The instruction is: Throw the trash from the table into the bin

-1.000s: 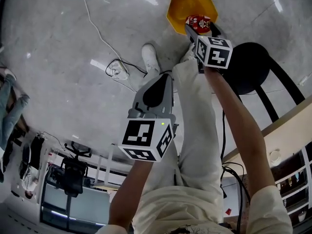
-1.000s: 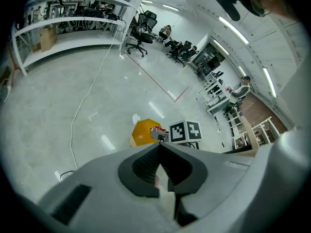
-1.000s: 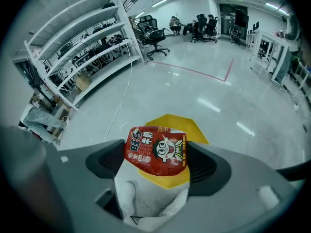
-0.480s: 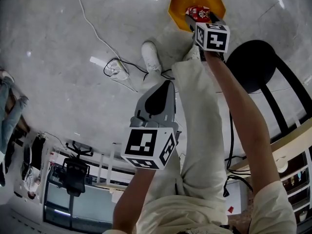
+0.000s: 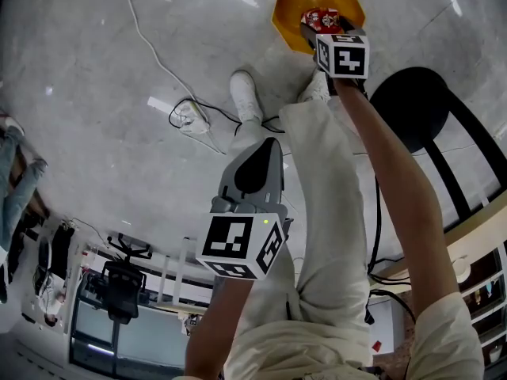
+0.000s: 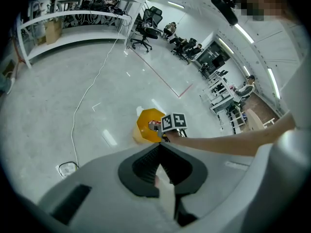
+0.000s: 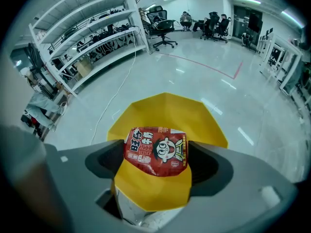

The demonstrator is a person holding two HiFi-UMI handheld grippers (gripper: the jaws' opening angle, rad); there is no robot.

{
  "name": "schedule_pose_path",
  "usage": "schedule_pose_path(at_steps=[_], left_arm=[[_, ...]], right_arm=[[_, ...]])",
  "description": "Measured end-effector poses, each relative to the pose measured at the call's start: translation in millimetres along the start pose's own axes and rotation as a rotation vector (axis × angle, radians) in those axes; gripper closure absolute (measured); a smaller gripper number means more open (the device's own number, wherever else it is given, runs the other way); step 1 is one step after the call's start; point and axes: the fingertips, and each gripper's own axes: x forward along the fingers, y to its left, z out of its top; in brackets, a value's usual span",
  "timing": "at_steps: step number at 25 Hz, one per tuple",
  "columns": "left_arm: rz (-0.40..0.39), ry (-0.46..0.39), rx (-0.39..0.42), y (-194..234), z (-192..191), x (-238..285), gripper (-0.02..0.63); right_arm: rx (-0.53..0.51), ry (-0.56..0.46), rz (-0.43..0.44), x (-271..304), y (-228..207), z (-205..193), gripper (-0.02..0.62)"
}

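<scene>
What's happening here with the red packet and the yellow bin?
A person is clearing trash with two hand-held grippers. The right gripper is clamped on a red snack packet and holds it over the mouth of the yellow bin, which stands on the floor. The packet is not yet released. The left gripper is shut and empty, pointing down beside the person's leg.

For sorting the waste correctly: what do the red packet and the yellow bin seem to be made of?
The red packet: probably thin plastic film, glossy and printed; its surface bulges softly. The yellow bin: likely rigid plastic, smooth with slight sheen; flat angular panels in uniform colour, though coated card is possible.
</scene>
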Motion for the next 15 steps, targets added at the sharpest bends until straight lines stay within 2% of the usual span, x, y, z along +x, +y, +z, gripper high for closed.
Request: schedule_pose_path(at_steps=[8,11,15], left_arm=[[-0.008,-0.022,0.009,-14,4,-7,0.606],[-0.016,-0.04,0.023,-26,11,-20,0.606],[-0.021,-0.077,0.05,-48,34,-51,0.606]], right_arm=[[-0.004,-0.013,0.005,-19,1,6,0.161],[0.01,-0.033,-0.004,-45,2,14,0.166],[0.084,-0.086,-0.014,-99,1,32,0.175]])
